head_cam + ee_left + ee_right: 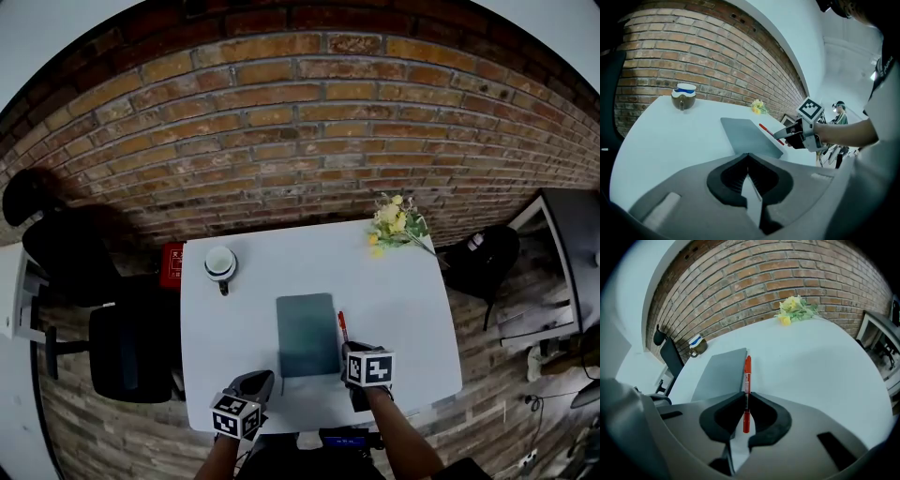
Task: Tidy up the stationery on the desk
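Observation:
A red pen (747, 380) lies along the right edge of a grey notebook (719, 376) in the middle of the white desk (403, 309). My right gripper (746, 401) is shut on the pen's near end, and the pen points away toward the brick wall. In the head view the pen (342, 326) pokes out ahead of that right gripper (354, 349), beside the notebook (307, 334). My left gripper (748, 157) is shut with nothing between its tips. It hovers near the desk's front edge, short of the notebook (747, 136), and appears in the head view as the left gripper (255, 384).
A cup with a white lid (221, 263) stands at the desk's back left. A bunch of yellow flowers (396, 223) lies at the back right corner. A black office chair (122, 352) stands left of the desk, and a brick wall is behind it.

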Available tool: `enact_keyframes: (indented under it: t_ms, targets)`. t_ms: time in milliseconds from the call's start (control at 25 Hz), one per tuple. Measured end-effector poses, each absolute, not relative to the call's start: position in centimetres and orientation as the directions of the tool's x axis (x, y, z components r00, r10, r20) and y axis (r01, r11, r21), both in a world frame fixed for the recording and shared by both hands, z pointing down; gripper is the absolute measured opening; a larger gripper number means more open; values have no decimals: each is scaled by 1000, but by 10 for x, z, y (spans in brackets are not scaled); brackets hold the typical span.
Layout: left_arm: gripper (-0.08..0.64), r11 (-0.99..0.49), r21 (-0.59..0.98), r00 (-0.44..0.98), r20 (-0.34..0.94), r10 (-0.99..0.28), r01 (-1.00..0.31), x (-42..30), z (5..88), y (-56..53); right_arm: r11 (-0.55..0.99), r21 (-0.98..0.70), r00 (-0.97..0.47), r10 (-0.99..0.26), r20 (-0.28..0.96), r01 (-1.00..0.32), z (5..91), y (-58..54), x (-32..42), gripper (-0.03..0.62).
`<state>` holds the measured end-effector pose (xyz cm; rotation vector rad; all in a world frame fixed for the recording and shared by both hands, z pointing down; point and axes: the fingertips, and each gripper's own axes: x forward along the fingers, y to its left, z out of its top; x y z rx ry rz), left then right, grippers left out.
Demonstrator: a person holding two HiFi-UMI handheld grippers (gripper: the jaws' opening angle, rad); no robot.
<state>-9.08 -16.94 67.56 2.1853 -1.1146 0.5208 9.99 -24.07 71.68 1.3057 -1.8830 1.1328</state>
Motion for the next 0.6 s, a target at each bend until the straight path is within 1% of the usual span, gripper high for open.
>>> enact_keyframes:
  t_ms: [280, 600]
  targets:
    - [12, -452, 354, 568, 614, -547, -818, -92, 686, -162, 101, -388, -393, -419, 818, -916, 730, -238, 96, 49]
    - [12, -453, 354, 568, 624, -537, -818, -89, 689, -159, 92, -453, -450, -393, 802, -887, 735, -233, 91, 51]
